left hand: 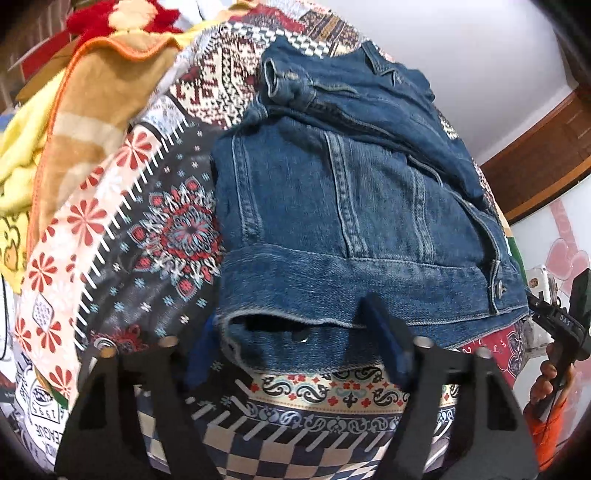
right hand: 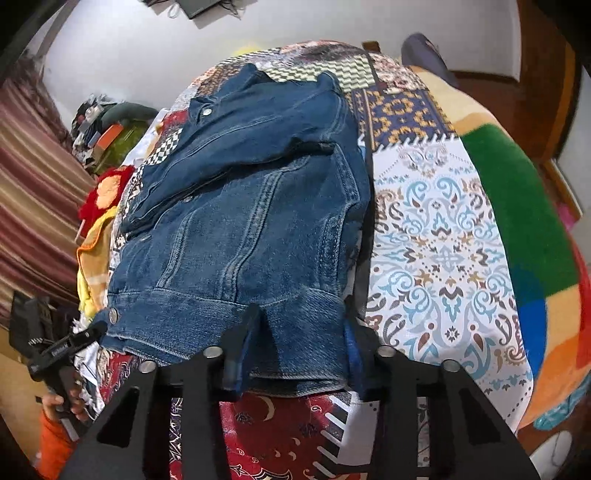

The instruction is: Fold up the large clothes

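A blue denim jacket [left hand: 332, 206] lies flat on the patchwork bedspread [left hand: 147, 229], one sleeve folded across its upper part. My left gripper [left hand: 295, 347] points down at the near-left hem corner. Its blue-padded fingers [left hand: 388, 343] stand apart, one beside the hem's edge and one over the hem band, and the cloth between them is flat. In the right wrist view the jacket [right hand: 251, 206] runs away from me. My right gripper [right hand: 295, 350] sits at the near-right hem corner, fingers [right hand: 236, 354] narrow with creased denim pinched between them.
A tan blanket with an orange edge [left hand: 92, 103], yellow cloth [left hand: 18, 166] and a red plush item [left hand: 122, 18] are heaped left of the jacket. A green and orange blanket [right hand: 517, 206] covers the right side. A hand in an orange sleeve [left hand: 546, 376] shows by the bed's edge.
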The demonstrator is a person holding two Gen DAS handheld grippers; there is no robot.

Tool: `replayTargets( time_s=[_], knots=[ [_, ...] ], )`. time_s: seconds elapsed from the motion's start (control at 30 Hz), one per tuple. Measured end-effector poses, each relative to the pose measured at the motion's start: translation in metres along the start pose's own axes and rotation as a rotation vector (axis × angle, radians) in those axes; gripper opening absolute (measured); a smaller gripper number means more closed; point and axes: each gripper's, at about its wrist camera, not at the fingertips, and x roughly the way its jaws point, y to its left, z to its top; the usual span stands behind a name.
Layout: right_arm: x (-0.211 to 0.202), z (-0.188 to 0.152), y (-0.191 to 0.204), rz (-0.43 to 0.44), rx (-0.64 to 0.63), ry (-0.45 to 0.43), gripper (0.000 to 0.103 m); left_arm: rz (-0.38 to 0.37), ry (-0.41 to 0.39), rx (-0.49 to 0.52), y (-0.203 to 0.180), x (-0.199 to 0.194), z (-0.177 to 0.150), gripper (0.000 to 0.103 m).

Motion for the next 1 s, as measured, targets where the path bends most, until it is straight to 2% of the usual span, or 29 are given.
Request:
replayTargets(
  time_s=[0.07, 0.1, 0.17, 0.27, 0.43, 0.67, 0.9, 1.0],
  knots=[
    [-0.003, 0.000, 0.006, -0.013, -0.031, -0.025, 0.027, 0.018, -0.019, 0.011, 0.003, -0.005, 0.003, 0.039],
    [-0.005, 0.001, 0.008, -0.016, -0.043, -0.036, 0.025, 0.028, -0.026, 0.015, 0.004, -0.007, 0.006, 0.033],
    [-0.007, 0.004, 0.013, -0.015, -0.059, -0.052, 0.020, 0.016, -0.039, 0.010, 0.009, -0.011, 0.010, 0.024],
    [-0.010, 0.009, 0.018, -0.011, -0.066, -0.070, 0.016, 0.007, -0.075, 0.018, 0.007, -0.020, 0.017, 0.016],
    [-0.014, 0.028, 0.025, 0.003, -0.119, -0.073, 0.015, 0.005, -0.163, 0.095, -0.019, -0.040, 0.041, 0.013],
    [-0.025, 0.077, 0.043, 0.053, -0.176, -0.137, 0.012, 0.003, -0.249, 0.203, -0.048, -0.061, 0.081, 0.013],
    [-0.023, 0.144, 0.069, 0.036, -0.220, -0.239, 0.011, 0.030, -0.312, 0.274, -0.064, -0.063, 0.136, 0.012],
    [-0.012, 0.179, 0.073, 0.037, -0.213, -0.249, 0.011, 0.041, -0.329, 0.287, -0.067, -0.056, 0.160, 0.012]
  ],
)
